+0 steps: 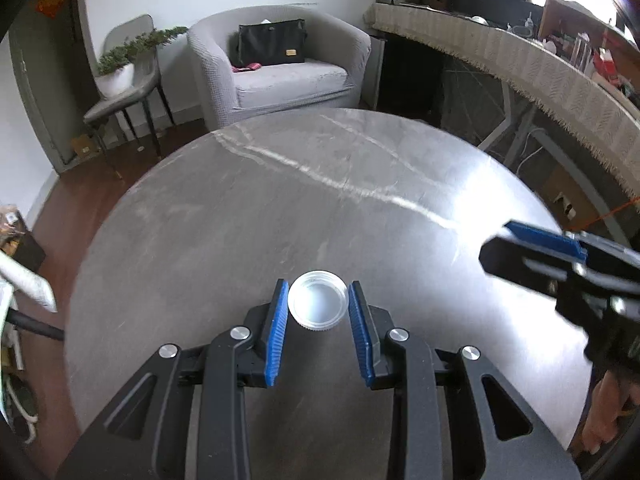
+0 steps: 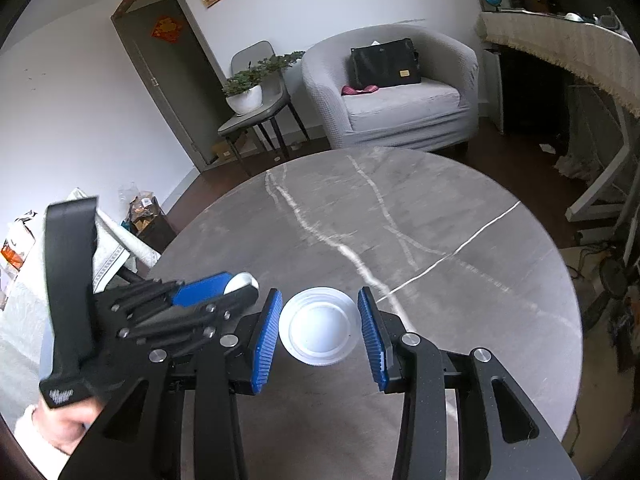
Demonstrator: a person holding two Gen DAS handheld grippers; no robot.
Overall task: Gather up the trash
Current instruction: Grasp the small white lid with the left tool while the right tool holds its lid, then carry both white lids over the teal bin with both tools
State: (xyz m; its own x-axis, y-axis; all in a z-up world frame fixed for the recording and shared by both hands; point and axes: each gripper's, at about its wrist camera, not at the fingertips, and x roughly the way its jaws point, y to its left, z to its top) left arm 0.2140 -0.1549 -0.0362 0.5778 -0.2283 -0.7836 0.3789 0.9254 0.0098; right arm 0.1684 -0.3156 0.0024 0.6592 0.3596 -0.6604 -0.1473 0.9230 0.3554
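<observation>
while held above the round grey marble table (image 1: 208, 240), grips a clear plastic lid (image 1: 317, 306) between the blue pads of the left gripper (image 1: 318, 312), jaws pressed on its two sides. in the right wrist view, holds a small white cup (image 2: 319, 326) the same way in the right gripper (image 2: 320, 330), bottom side facing the camera, pads tight on its rim. shows the left gripper (image 2: 224, 292) again just beside and to the left, with a bit of the white lid (image 2: 240, 282) peeking out and a hand (image 2: 60, 424) under the handle. farther back, a grey armchair (image 1: 280, 68) with a black bag (image 1: 272, 46), and a potted plant (image 2: 246, 88) on a grey chair (image 2: 260, 112).
</observation>
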